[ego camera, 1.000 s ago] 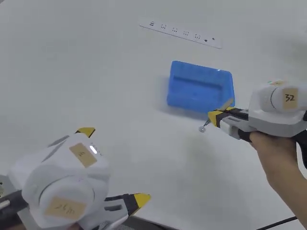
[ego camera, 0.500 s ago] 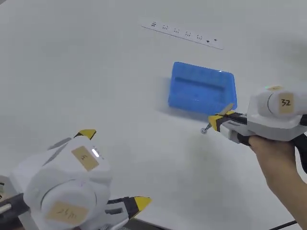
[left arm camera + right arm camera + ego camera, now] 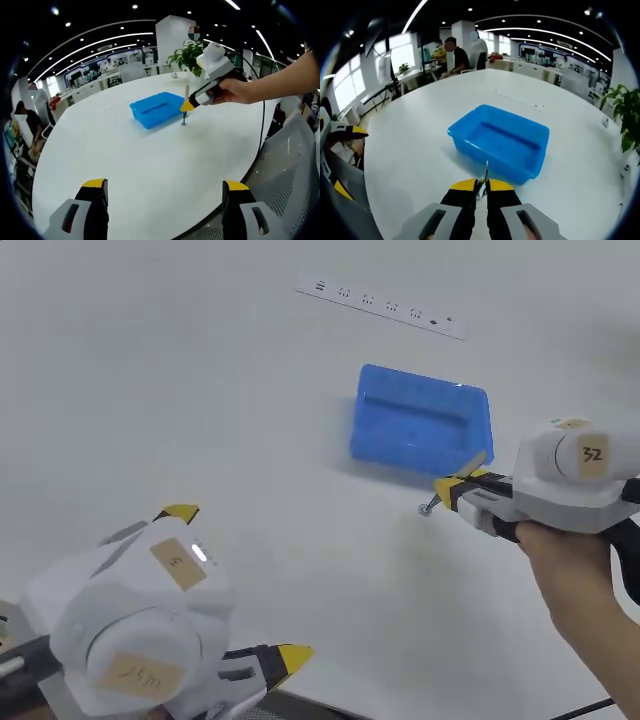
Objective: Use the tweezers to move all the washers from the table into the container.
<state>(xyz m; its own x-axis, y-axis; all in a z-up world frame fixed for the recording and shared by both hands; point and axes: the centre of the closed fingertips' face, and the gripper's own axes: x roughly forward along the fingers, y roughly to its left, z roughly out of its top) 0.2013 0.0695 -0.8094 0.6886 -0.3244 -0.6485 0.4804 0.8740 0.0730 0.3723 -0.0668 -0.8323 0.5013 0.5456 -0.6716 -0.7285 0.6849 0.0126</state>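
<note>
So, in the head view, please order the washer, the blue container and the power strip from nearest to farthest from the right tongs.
1. Washer: at the tip of the tweezers that the right tongs grip.
2. Blue container: just behind the tongs.
3. Power strip: at the far end, beyond the container.

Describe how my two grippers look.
Both have rounded white housings and dark jaws with yellow tips. The right gripper bears a tan sticker marked 32, with a black cable trailing. The left gripper has tan handwritten stickers and a small white light.
</note>
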